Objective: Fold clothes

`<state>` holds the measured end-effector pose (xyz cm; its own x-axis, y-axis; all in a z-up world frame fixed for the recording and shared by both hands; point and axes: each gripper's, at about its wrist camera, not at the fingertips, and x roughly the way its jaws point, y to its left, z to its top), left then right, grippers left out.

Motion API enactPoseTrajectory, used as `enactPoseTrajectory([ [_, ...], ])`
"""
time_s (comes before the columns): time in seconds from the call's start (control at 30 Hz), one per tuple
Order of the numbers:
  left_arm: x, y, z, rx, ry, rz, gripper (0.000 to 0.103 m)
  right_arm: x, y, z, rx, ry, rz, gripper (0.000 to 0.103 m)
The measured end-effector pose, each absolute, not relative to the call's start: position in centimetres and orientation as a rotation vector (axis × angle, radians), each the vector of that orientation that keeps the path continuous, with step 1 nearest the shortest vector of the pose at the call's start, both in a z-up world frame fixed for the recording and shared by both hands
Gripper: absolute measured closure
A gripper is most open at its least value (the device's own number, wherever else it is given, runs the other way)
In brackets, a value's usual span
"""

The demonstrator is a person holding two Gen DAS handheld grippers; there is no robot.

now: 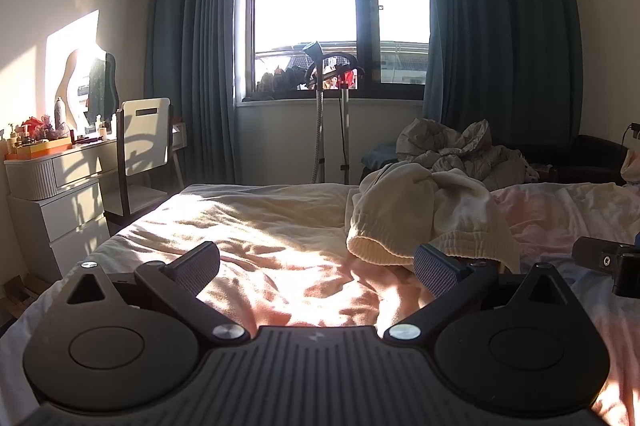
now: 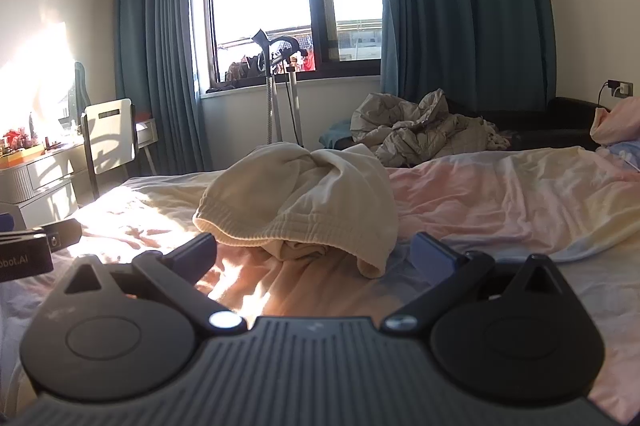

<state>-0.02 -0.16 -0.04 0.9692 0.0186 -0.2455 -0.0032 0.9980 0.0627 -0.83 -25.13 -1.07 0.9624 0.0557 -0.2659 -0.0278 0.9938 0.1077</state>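
Both the left hand-held gripper [image 1: 316, 268] and right hand-held gripper [image 2: 314, 256] are held apart near crumpled cream trousers [image 2: 304, 194] on the bed [image 1: 248, 238]

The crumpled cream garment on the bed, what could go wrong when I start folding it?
The bunched cream sweatshirt-like garment lies on a wrinkled pink bedsheet; an open hand-held gripper might pinch sheet along with the ribbed hem. Glare from the sunlit patch may hide edges.
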Motion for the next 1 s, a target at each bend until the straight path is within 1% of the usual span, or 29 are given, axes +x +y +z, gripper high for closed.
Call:
enactPoseTrajectory([
  [0.13, -0.1, -0.7, -0.3, 0.061, 0.247, 0.012, 0.000, -0.9, -25.2, -1.1, 0.114, 0.258, 0.044, 0.000],
  [0.17, 0.6, -0.4, -0.3, 0.049, 0.272, 0.009, 0.000, -0.9, -25.2, -1.1, 0.110, 0.257, 0.041, 0.000],
  [0.3, -0.9, 0.4, 0.0, 0.031, 0.241, 0.002, 0.000, -1.0, -25.2, -1.1, 0.100, 0.250, 0.032, 0.000],
  [0.37, -0.2, 0.0, -0.2, 0.038, 0.263, 0.002, 0.000, -1.0, -25.2, -1.1, 0.102, 0.253, 0.033, 0.000],
  [1.0, 0.1, -0.1, -0.5, 0.044, 0.277, 0.006, 0.000, -1.0, -25.0, -1.1, 0.100, 0.250, 0.049, 0.000],
])
